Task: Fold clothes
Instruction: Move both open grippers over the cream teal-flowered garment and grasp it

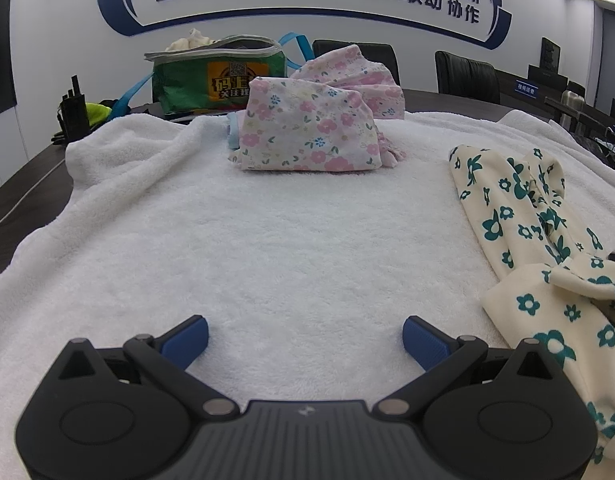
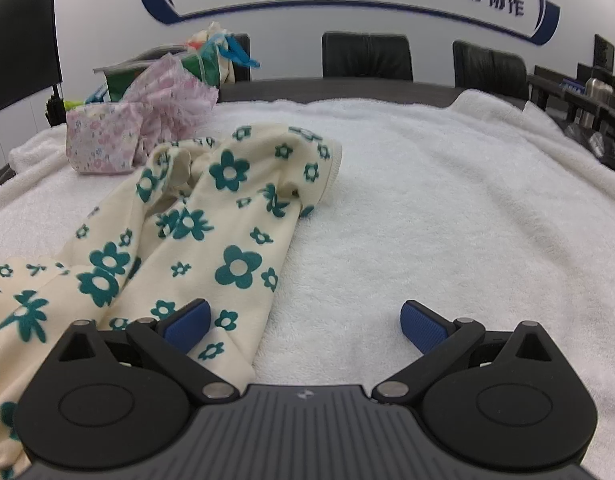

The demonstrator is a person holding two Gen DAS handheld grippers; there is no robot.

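A cream garment with teal flowers [image 2: 195, 236] lies crumpled on the white towel [image 2: 427, 208]; in the left wrist view it lies at the right [image 1: 547, 248]. A folded pink floral garment [image 1: 307, 132] sits at the far middle of the towel [image 1: 227, 248], with another pink floral piece [image 1: 355, 72] behind it; both show at the far left in the right wrist view [image 2: 107, 140]. My left gripper [image 1: 305, 340] is open and empty over bare towel. My right gripper [image 2: 303, 326] is open, its left finger [image 2: 187, 326] over the cream garment's near edge.
A green bag [image 1: 219, 76] with blue straps stands behind the pink clothes. Black radios [image 1: 73, 116] stand on the dark table at far left. Black chairs [image 2: 367, 56] line the far side under a wall sign. More desks and a metal bottle [image 2: 595, 92] are at right.
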